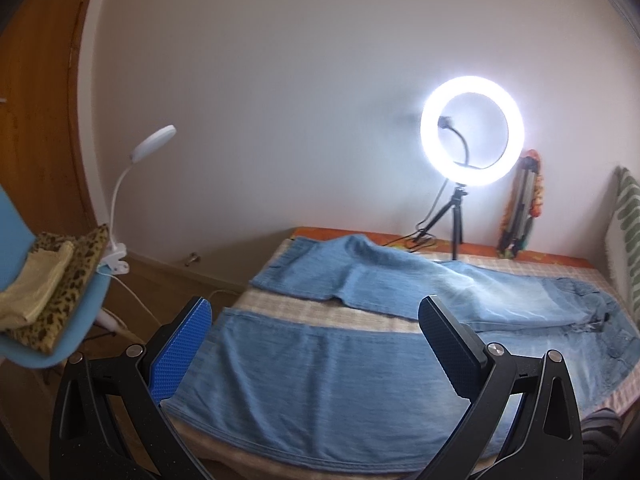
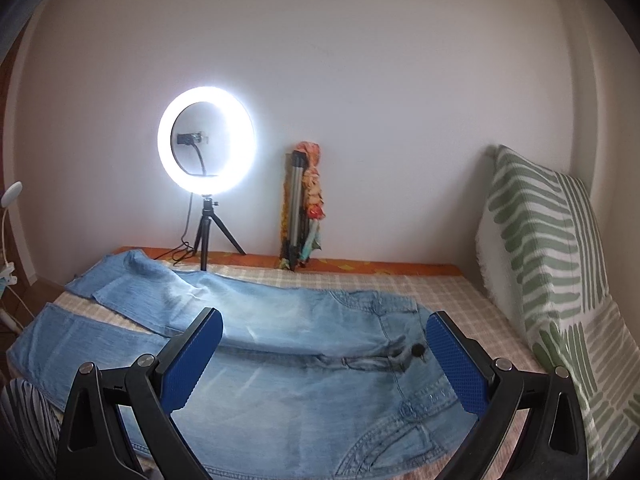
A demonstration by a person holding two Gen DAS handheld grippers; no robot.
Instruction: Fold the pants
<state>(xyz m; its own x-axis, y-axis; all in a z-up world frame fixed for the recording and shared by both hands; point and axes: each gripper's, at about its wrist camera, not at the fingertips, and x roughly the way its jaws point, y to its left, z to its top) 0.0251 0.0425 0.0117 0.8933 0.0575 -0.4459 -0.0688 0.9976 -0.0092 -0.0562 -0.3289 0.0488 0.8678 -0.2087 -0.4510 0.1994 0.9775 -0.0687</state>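
Denim pants (image 2: 280,360) lie flat (near hem cut off) under the wide-spread, empty left claw (image 1: 316,344) and right claw (image 2: 324,356).

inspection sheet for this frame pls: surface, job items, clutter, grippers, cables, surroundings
Surface: bed with checked cover, orange edge along the wall.
Job's things: blue jeans spread flat, unfolded, legs apart, waistband at the pillow end.
Clutter: lit ring light on a small tripod; folded tripod leaning on the wall.
Grippers: left gripper and right gripper both open, above the jeans, holding nothing.
Cables: ring light cable trailing onto the bed edge.
Surroundings: striped pillow; chair with folded cloths and a clip lamp.
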